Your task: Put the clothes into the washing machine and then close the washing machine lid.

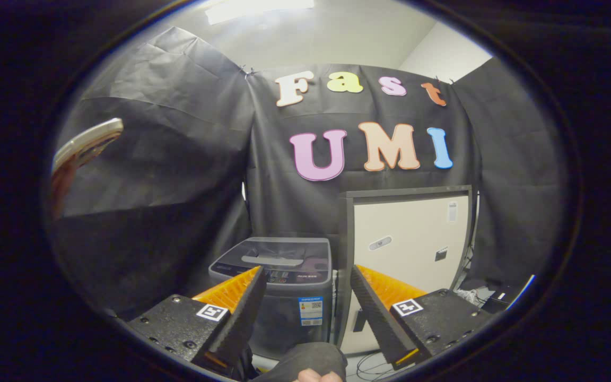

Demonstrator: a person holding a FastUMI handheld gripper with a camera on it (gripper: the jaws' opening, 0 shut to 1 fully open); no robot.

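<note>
Fronting hand-held gripper (305,286): washing machine (276,297), cabinet (409,249).

We see the washing machine (279,297), a small grey top-loader, standing upright against the black wall. Its lid (276,257) lies flat and closed, a pale handle across it. A dark garment (308,361) sits bunched in a hand below.
</note>
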